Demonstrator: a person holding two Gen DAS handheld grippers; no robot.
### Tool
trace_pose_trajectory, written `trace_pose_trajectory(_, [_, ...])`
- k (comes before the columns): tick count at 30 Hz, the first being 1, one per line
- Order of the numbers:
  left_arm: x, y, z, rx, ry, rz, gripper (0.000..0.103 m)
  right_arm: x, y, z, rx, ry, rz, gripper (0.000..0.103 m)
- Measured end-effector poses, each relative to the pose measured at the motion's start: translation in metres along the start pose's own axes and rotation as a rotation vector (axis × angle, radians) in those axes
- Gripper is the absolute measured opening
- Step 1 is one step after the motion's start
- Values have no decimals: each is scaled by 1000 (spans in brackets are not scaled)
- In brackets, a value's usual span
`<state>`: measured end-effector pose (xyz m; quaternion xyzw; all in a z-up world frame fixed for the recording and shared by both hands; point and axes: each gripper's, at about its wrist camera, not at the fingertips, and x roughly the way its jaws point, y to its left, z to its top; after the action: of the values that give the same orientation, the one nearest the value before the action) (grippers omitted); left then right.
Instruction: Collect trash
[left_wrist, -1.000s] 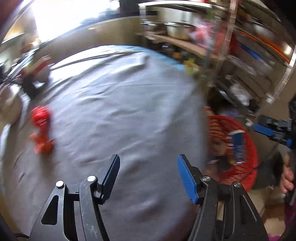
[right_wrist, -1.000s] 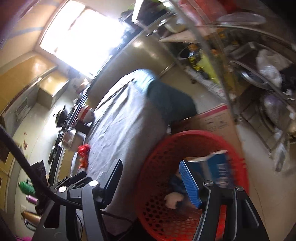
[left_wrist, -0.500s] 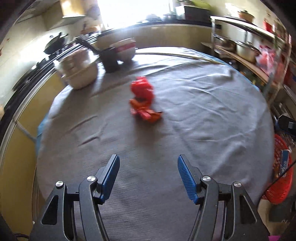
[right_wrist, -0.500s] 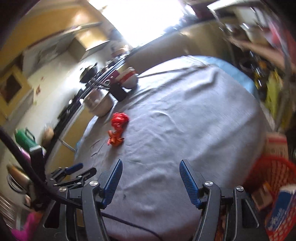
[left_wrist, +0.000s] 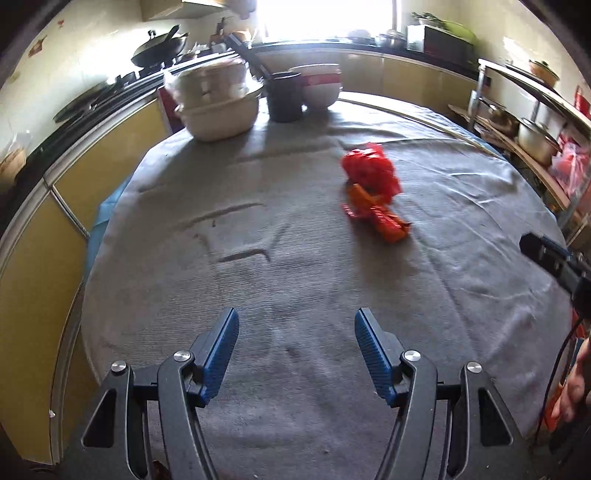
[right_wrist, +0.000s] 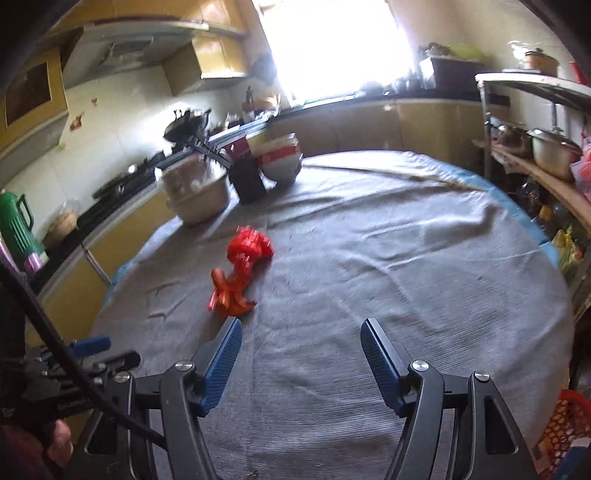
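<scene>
A crumpled red plastic bag (left_wrist: 369, 171) lies on the grey tablecloth with an orange wrapper (left_wrist: 380, 218) against its near side. Both show in the right wrist view too, the bag (right_wrist: 249, 249) and the wrapper (right_wrist: 229, 295). My left gripper (left_wrist: 297, 343) is open and empty, over the near part of the table, well short of the trash. My right gripper (right_wrist: 301, 347) is open and empty, with its left finger just short of the wrapper. The right gripper's tip also shows at the right edge of the left wrist view (left_wrist: 550, 258).
A cream pot (left_wrist: 218, 107), a dark cup (left_wrist: 286, 96) and a red-and-white bowl (left_wrist: 319, 85) stand at the table's far edge. A red mesh basket (right_wrist: 565, 428) sits on the floor at the right. Shelves with pots (right_wrist: 550, 151) line the right side.
Both grippers have swung from the red basket at the right back over the table. The red bag and wrapper now lie ahead of both, nearer than half a second ago.
</scene>
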<state>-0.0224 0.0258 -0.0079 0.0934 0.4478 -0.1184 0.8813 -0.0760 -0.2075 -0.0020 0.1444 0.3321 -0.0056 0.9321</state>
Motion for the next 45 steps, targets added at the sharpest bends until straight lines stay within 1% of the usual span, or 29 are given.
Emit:
trace_pose_trajectory(5, [17,8,6,-16,23,11,66,21,11,-2,-29,55,17,70])
trace_pose_trajectory(8, [28,10,12,-20,35,13,66,32,12,-2,-30,70,25,70])
trace_pose_trajectory(11, [37,9,18,-21,47,6,66,43,4,-3,-5,60,41,70])
trace_pose_trajectory(13, [43,8,23,-23,55,-6,66,51,-5,-3,6,41,32,70])
trace_pose_trajectory(14, [46,6,26,-25,59,-16,66,57,-13,-3,30,49,22,71])
trace_pose_trajectory(15, [48,4,29,-27,61,-26,66,63,-22,-1,80,64,47,71])
trace_pose_trajectory(17, [54,-3,38,-28,63,-49,66,66,-38,1,163,46,60,71])
trace_pose_trajectory(18, [57,-7,43,-30,63,-59,66,65,-44,3,189,33,51,71])
trace_pose_trajectory(24, [79,-39,74,-54,81,-138,66,62,-62,2,294,-18,27,71])
trace_pose_trajectory(27, [90,-53,84,-73,88,-161,66,60,-68,0,330,-31,49,71])
trace_pose_trajectory(29, [96,-58,86,-95,91,-176,66,62,-71,0,345,-32,69,71])
trace_pose_trajectory(31, [101,-62,85,-126,112,-206,65,61,-71,0,346,-34,86,71])
trace_pose_trajectory(33, [98,-64,84,-140,113,-197,65,61,-72,0,349,-38,102,71])
trace_pose_trajectory(35, [90,-64,82,-151,107,-219,65,60,-73,-1,357,-45,104,71])
trace_pose_trajectory(38, [79,-65,81,-160,101,-222,65,58,-75,-3,366,-52,115,71])
trace_pose_trajectory(40, [77,-64,88,-172,108,-240,65,57,-75,-3,365,-55,121,71])
trace_pose_trajectory(42, [75,-62,95,-182,106,-233,65,56,-77,-4,370,-60,122,71])
trace_pose_trajectory(45, [78,-57,114,-197,88,-221,65,56,-81,-4,386,-67,120,71])
